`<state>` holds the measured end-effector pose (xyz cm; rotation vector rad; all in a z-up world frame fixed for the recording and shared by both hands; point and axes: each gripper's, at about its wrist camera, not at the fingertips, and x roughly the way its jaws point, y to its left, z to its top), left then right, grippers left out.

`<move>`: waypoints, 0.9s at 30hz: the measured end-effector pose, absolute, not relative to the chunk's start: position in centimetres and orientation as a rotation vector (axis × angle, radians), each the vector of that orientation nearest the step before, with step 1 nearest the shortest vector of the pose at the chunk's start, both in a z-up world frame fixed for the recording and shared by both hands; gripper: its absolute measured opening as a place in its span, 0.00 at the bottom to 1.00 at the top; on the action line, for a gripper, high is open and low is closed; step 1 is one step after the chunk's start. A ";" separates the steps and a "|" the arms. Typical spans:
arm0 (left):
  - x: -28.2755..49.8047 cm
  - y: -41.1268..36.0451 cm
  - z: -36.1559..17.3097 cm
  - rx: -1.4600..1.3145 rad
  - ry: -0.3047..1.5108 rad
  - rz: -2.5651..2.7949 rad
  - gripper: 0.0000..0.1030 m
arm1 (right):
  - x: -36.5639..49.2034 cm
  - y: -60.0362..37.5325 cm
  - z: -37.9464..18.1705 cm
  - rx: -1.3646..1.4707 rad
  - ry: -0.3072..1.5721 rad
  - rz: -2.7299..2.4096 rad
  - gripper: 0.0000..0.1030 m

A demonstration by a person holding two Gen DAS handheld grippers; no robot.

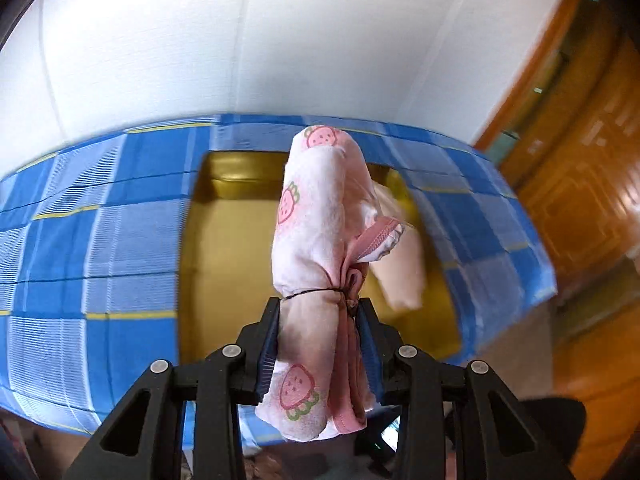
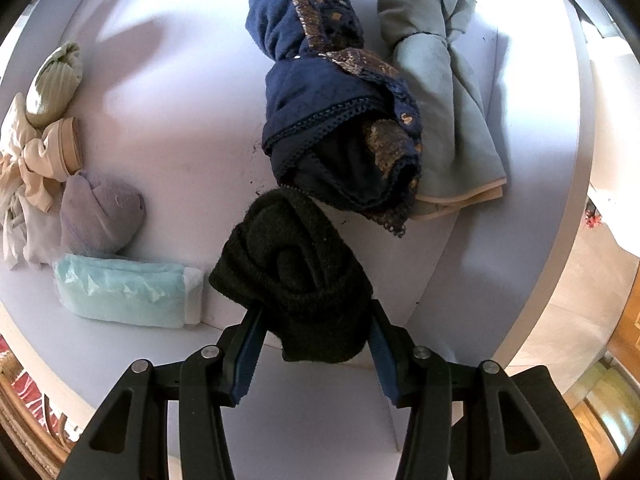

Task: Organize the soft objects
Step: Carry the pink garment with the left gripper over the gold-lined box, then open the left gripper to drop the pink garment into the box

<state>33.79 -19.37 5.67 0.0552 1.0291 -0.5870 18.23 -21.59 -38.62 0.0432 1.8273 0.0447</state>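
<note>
Left tool [image 1: 318,344] angles downward, clamping a pink strawberry-print bundle [image 1: 320,216] above the gold tray [image 1: 224,248]; right tool [image 2: 316,340] points steeply down, gripping a black knit roll [image 2: 296,276].

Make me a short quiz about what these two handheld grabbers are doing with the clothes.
1. True or false: the left gripper is empty.
2. What does the right gripper hold? A) the navy lace bundle B) the black knitted bundle C) the grey-green cloth bundle
3. What lies below the pink strawberry-print bundle?

Key:
1. False; its jaws clamp the pink strawberry-print bundle.
2. B.
3. A yellow box set in blue checked cloth.
</note>
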 end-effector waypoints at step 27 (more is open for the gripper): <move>44.8 -21.7 -2.0 0.266 1.111 -0.321 0.37 | 18.5 -26.7 -37.3 0.303 1.789 0.062 0.43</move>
